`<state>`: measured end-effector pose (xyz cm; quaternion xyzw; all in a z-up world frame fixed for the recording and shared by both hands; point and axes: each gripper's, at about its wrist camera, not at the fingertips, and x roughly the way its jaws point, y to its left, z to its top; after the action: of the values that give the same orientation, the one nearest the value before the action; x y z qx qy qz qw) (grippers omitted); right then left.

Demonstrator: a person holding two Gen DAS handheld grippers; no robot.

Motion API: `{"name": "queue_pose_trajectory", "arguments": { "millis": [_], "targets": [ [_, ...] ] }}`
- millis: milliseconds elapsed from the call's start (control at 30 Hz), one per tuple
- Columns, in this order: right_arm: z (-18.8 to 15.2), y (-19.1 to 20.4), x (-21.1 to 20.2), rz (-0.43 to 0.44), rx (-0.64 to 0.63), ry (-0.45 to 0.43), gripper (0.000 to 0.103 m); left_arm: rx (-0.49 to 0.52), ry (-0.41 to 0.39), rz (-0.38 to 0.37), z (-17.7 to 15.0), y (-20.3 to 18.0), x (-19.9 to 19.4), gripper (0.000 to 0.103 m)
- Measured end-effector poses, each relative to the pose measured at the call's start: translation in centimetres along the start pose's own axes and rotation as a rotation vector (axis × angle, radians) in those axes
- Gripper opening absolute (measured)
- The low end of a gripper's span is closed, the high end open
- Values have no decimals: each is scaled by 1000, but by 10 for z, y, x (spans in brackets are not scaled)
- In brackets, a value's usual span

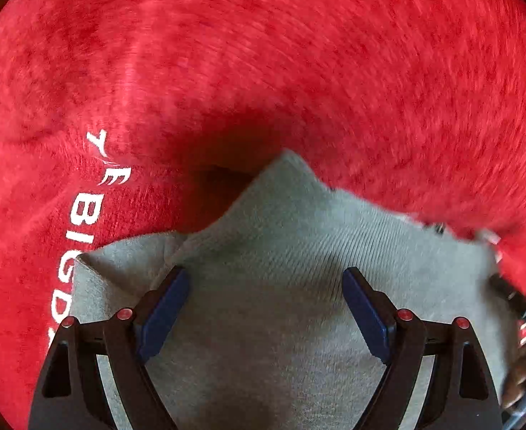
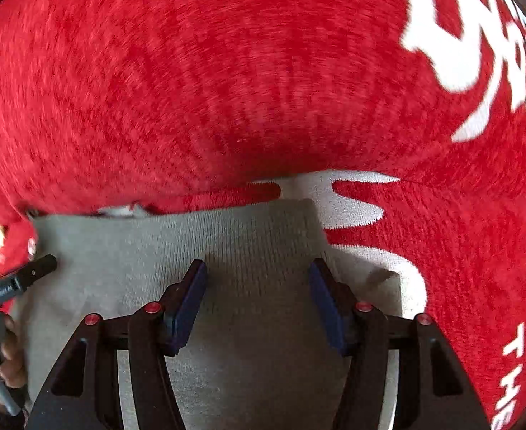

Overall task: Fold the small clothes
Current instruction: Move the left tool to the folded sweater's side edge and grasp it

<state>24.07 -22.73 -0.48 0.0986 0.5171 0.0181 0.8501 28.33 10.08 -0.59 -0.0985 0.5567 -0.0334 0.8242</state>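
Grey garment (image 1: 280, 251) fills lower centre of both wrist views on red cloth (image 1: 263, 53). Left gripper (image 1: 265, 279) and right gripper (image 2: 257, 272) jaws apart, empty, directly above it; neither nearer.

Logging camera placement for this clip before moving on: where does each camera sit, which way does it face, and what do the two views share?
Left wrist view: sits on the left gripper, looking steeply down along its open blue-padded fingers at a grey knit garment lying on a red blanket with white lettering.
Right wrist view: sits on the right gripper, also open and looking down at the grey knit garment; the left gripper's tip and a hand show at the left edge.
Shared: the garment and the blanket.
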Motion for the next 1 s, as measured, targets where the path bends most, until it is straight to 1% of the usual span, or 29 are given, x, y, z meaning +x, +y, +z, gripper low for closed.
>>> {"name": "queue_pose_trajectory", "arguments": {
  "millis": [33,67,133,233,267,300,333,400,433,500,533,567,600,633,667,733,800,867,933,967,1000],
  "targets": [
    [-1,0,0,1,4,-5,63,12,-4,9,-2,-1,0,88],
    [-1,1,-1,-8,-3,-8,63,39,-15,34,-4,-5,-1,88],
    [-3,6,0,-40,-20,-15,61,60,-44,74,-7,-10,-6,88],
    [-7,19,-2,-102,5,-37,62,-11,-118,134,-5,0,-22,88],
    [-6,20,-7,-144,11,-47,63,-25,-139,133,-4,5,-28,88],
    [-8,26,-13,-180,0,-61,63,-26,-135,129,-5,10,-33,88],
    [-7,32,-18,-170,-15,-68,63,-21,-125,129,-6,14,-38,88],
    [-10,49,-27,-117,-52,-70,64,-5,-128,133,-10,20,-49,88],
    [-11,62,-30,-90,-78,-69,64,-2,-129,142,-16,30,-57,88],
    [-12,86,-32,-65,-118,-71,65,-3,-107,137,-26,41,-65,88],
    [-12,102,-31,-57,-135,-67,65,-8,-108,131,-33,50,-73,88],
    [-13,114,-28,-44,-145,-60,65,-10,-120,133,-49,55,-79,88],
    [-15,126,-27,-25,-154,-50,65,-16,-129,133,-56,65,-84,88],
    [-19,134,-29,0,-163,-39,65,-28,-135,126,-65,75,-90,88],
    [-22,144,-27,15,-172,-29,65,-52,-130,100,-76,92,-95,88],
    [-39,160,-31,37,-205,-23,65,-97,-100,48,-92,114,-101,88],
    [-53,177,-30,37,-240,-18,65,-139,-67,-13,-107,129,-104,88],
    [-62,185,-30,37,-252,-11,65,-153,-35,-71,-120,134,-99,88],
    [-73,193,-31,44,-252,8,65,-152,-12,-107,-127,130,-98,88],
    [-79,197,-34,46,-251,12,65,-151,6,-122,-132,127,-93,88],
    [-85,201,-36,45,-251,16,65,-153,11,-119,-136,120,-91,88]
  ]
}}
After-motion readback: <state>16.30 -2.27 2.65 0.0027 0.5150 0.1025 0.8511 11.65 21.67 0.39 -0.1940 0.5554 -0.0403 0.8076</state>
